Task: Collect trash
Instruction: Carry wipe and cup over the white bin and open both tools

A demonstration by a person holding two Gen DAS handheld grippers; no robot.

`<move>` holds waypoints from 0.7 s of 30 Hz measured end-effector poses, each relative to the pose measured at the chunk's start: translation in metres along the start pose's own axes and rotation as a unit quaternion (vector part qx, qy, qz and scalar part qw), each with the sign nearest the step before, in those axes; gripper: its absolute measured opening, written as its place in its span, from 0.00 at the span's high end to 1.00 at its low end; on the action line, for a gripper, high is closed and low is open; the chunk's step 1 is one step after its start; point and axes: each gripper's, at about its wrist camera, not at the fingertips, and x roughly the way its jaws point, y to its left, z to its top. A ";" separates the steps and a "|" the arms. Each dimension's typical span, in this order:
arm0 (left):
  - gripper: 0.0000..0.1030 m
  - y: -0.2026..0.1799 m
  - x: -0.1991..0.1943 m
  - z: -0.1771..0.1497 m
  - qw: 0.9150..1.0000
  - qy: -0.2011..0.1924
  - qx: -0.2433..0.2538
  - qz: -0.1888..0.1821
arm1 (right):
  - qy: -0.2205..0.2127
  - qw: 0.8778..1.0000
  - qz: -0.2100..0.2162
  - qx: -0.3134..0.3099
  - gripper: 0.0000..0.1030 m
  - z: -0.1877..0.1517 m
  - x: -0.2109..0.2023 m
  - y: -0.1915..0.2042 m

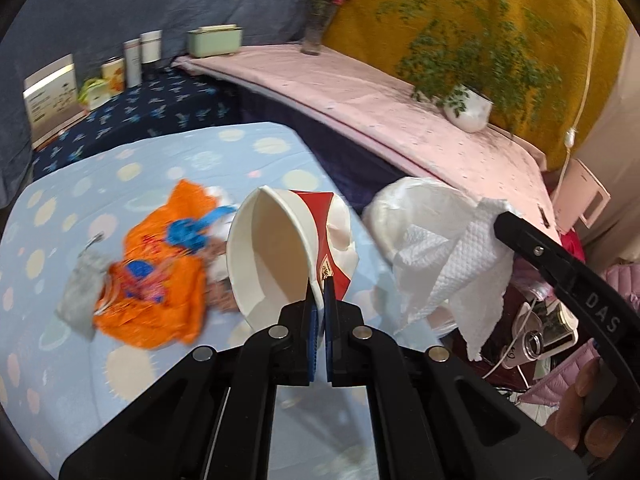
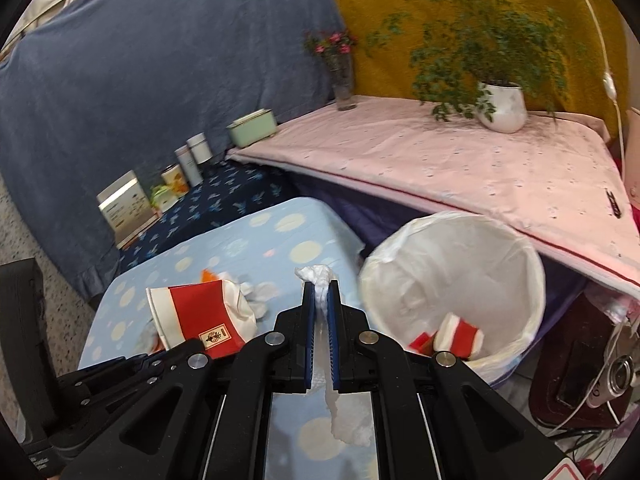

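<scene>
My left gripper is shut on the rim of a red-and-white paper cup, held tilted above the blue spotted table; the cup also shows in the right wrist view. My right gripper is shut on a white paper towel, which hangs in the left wrist view. A white lined trash bin stands right of the table, with a red-and-white cup inside. An orange wrapper and a grey scrap lie on the table.
A pink-covered shelf carries a potted plant and a flower vase. Boxes and tins stand on a dark blue surface behind the table. A camera and cables lie at the right.
</scene>
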 end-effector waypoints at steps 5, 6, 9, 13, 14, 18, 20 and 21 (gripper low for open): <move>0.98 -0.044 0.026 0.014 0.999 0.007 0.028 -0.042 | -0.006 0.999 -0.034 0.024 0.94 0.012 0.007 -0.044; 0.98 -0.053 0.032 0.017 0.998 0.010 0.035 -0.049 | -0.006 0.999 -0.040 0.027 0.94 0.013 0.009 -0.052; 0.98 -0.073 0.050 0.024 0.996 0.019 0.046 -0.069 | -0.004 0.998 -0.057 0.038 0.94 0.019 0.017 -0.075; 0.98 -0.097 0.075 0.029 0.994 0.033 0.059 -0.084 | -0.001 0.996 -0.074 0.049 0.94 0.025 0.029 -0.099; 0.98 -0.101 0.080 0.030 0.994 0.036 0.062 -0.085 | 0.001 0.996 -0.077 0.052 0.94 0.027 0.033 -0.104; 0.96 -0.112 0.099 0.034 0.993 0.043 0.059 -0.094 | 0.006 0.995 -0.086 0.057 0.89 0.032 0.047 -0.118; 0.74 -0.115 0.104 0.035 0.994 0.037 0.064 -0.083 | 0.002 0.994 -0.092 0.058 0.87 0.035 0.050 -0.121; 0.69 -0.116 0.104 0.035 0.994 0.033 0.067 -0.079 | 0.002 0.994 -0.091 0.059 0.84 0.036 0.051 -0.122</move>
